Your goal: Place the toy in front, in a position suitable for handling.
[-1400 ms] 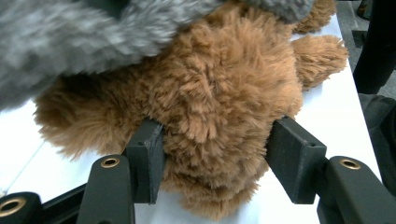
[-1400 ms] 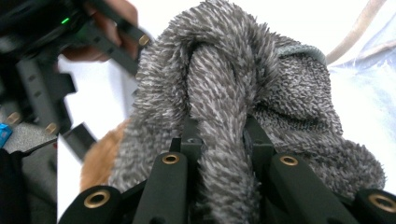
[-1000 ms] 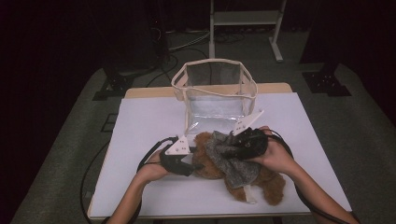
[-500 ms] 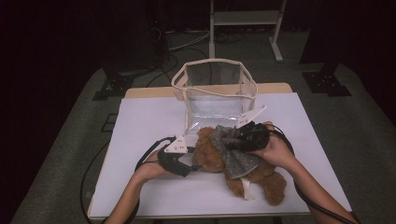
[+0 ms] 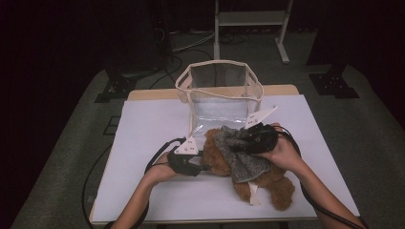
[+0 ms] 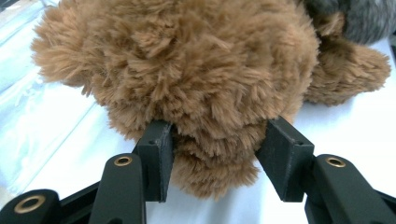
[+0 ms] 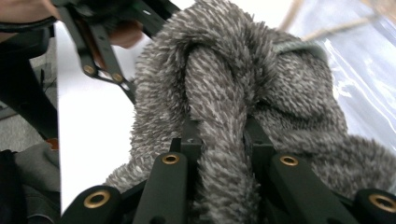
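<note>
High view, white desk (image 5: 143, 143) carrying a clear bag (image 5: 220, 93) at the back, brown teddy bear (image 5: 224, 157) lying in front of it, grey cloth (image 5: 241, 155) draped over the bear, left hand-held gripper (image 5: 198, 164) just closed, pinching the bear's fur, right hand-held gripper (image 5: 239, 143) clamped on a fold of the cloth.

A stuffed bear (image 5: 267, 179) lay on the bench (image 5: 143, 124), just in front of an open bag (image 5: 219, 90) that stood toward the bench's far edge. A cloth (image 5: 241, 152) lay draped over the bear. The left gripper (image 5: 184, 160) sat at the bear's left, the right gripper (image 5: 255, 138) above the cloth on the right.
</note>
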Demonstrator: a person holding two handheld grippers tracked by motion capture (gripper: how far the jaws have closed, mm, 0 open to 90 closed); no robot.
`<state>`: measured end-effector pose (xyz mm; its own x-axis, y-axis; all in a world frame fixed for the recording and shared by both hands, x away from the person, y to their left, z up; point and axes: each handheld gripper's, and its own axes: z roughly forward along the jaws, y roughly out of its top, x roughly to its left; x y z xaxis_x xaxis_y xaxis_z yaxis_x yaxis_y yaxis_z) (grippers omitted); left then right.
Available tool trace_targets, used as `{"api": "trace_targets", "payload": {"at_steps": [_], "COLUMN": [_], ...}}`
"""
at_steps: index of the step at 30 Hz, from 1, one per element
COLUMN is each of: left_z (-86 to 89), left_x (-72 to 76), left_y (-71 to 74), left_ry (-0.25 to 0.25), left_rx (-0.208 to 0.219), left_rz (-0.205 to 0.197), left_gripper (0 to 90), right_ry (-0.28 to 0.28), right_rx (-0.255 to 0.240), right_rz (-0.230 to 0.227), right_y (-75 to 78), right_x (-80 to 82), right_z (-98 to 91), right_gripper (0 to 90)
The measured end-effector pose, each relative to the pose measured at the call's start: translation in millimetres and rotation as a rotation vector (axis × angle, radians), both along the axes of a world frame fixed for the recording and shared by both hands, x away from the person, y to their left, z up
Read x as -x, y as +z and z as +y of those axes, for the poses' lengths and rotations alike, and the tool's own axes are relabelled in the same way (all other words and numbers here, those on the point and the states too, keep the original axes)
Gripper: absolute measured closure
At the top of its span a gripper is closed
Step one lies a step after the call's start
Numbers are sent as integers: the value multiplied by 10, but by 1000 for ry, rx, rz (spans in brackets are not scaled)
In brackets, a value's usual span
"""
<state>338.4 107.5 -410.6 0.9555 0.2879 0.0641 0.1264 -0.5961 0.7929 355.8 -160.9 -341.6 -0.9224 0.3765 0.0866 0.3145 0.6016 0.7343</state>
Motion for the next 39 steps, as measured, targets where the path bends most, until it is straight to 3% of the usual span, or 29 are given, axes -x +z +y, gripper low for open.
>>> {"api": "trace_targets", "payload": {"at_steps": [6, 8, 10, 15, 19, 22, 24, 29, 32, 34, 39], "left_z": [14, 27, 37, 43, 71, 119, 164, 124, 33, -45, -56], "left_x": [17, 36, 60, 115, 128, 111, 100, 59, 30, 37, 80], "left_y": [-28, -34, -38, -40, -14, 65, 176, 381, 377, 284, 210], "left_ry": [-7, -7, -16, -48, -68, -78, -77, -89, -104, -128, -138], "left_rx": [-17, -11, -9, -33, -61, -40, 22, 75, 43, -14, -9], "left_rz": [16, 16, 21, 19, 20, 32, 33, -8, -6, 6, 11], "left_gripper": [483, 478, 475, 464, 436, 409, 389, 340, 335, 337, 336], "right_ry": [100, 98, 79, -50, -93, -70, -48, 26, 50, 37, -40], "right_rx": [5, 9, 7, 5, 0, 20, 9, 18, 12, -6, -35], "right_rz": [7, 11, 17, 31, 68, 99, 113, 108, 96, 83, 63], "right_y": [-6, -9, 7, 58, 6, -105, -150, -196, -180, -155, -29], "right_x": [141, 150, 119, -58, -162, -128, -83, 128, 209, 214, 114], "right_z": [227, 214, 137, -211, -409, -374, -327, -132, -122, -178, -442], "right_gripper": [739, 740, 740, 739, 739, 739, 741, 742, 741, 742, 738]}}
